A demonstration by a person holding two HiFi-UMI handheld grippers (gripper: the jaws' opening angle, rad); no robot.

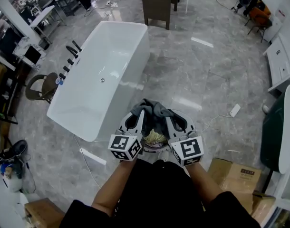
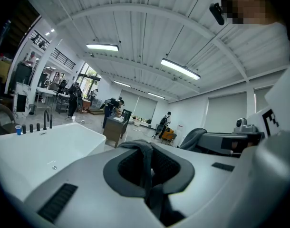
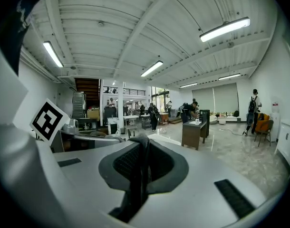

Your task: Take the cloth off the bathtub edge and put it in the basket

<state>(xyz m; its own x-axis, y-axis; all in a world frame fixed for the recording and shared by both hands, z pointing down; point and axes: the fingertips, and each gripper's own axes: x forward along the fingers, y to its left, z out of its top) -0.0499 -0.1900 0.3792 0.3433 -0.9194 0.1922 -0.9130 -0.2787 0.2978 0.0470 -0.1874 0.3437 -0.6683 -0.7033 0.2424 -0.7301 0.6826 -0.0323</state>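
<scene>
In the head view, a dark grey cloth [image 1: 155,108] hangs bunched between my two grippers, close in front of my body. My left gripper [image 1: 140,113] and right gripper [image 1: 167,114] are each shut on a fold of it. Below them sits the round basket [image 1: 157,147] with something yellowish [image 1: 155,137] inside. The white bathtub [image 1: 102,75] stands to the upper left, apart from the cloth. In the left gripper view, a strip of cloth [image 2: 146,167] is pinched at the gripper [image 2: 147,148]. The right gripper view shows the same: cloth [image 3: 141,170] in the gripper [image 3: 144,144].
Black taps [image 1: 69,61] line the tub's left rim, with a brown chair [image 1: 40,87] beside it. A dark wooden table [image 1: 159,1] stands beyond the tub. Cardboard boxes [image 1: 233,175] sit at my right, and a power strip [image 1: 234,110] with its cable lies on the marble floor.
</scene>
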